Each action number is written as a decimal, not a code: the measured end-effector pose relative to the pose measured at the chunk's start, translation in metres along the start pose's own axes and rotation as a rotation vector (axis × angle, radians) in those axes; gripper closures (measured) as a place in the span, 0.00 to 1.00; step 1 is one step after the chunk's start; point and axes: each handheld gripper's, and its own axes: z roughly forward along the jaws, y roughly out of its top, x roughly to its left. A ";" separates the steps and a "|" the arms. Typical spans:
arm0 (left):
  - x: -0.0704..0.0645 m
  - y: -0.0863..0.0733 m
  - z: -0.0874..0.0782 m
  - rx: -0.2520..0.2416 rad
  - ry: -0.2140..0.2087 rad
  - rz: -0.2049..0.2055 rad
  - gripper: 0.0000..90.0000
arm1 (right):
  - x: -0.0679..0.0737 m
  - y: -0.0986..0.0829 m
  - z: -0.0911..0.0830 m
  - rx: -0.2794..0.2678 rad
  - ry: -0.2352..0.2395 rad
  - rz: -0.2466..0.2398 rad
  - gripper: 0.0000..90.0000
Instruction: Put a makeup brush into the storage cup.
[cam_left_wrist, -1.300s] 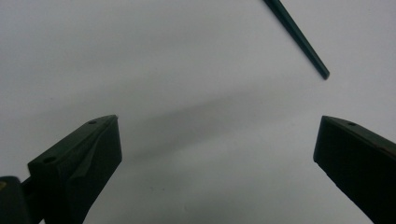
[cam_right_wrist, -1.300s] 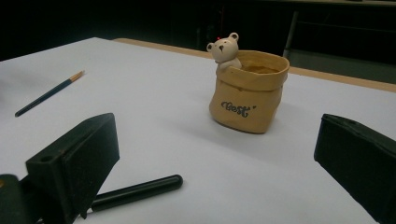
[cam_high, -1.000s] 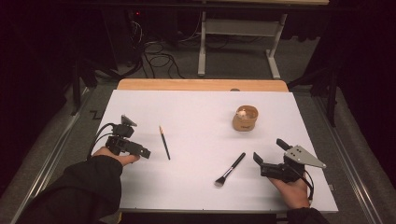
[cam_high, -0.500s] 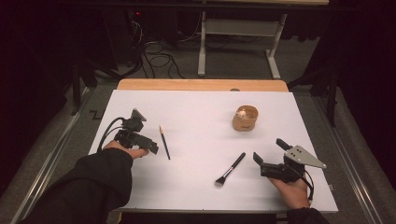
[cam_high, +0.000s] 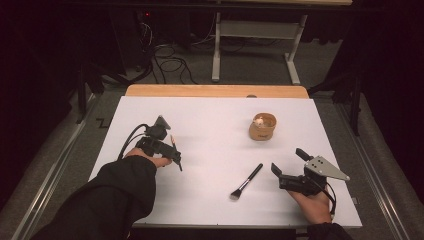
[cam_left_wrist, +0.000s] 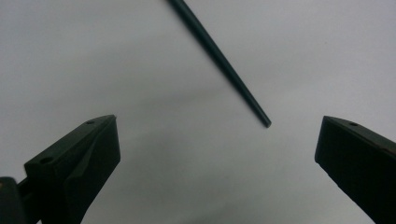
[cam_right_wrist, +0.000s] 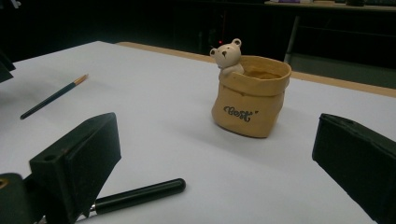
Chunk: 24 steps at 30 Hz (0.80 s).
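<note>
Left gripper (cam_high: 172, 152) spread wide over thin paintbrush (cam_left_wrist: 219, 56); right gripper (cam_high: 287, 167) spread, near makeup brush (cam_high: 246, 181).

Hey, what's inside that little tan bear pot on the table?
A small white bear figure peeks over the rim of the tan pot. The inner wall near the rim looks tan too. The bottom is hidden by the pot's front wall, so whether anything lies deeper cannot be told.

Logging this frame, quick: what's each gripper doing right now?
Left gripper: open, holding nothing, over the thin brush.
Right gripper: open, holding nothing, near the makeup brush.
</note>
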 end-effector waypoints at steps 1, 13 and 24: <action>-0.001 0.001 0.001 0.000 0.001 0.002 0.01 | 0.000 0.000 0.000 0.001 0.001 0.000 0.02; -0.013 0.014 0.020 0.022 0.000 -0.001 0.01 | 0.000 0.000 0.000 0.002 0.005 0.001 0.02; -0.012 0.019 0.024 0.036 0.013 -0.016 0.02 | 0.000 0.000 0.000 0.003 0.007 0.004 0.02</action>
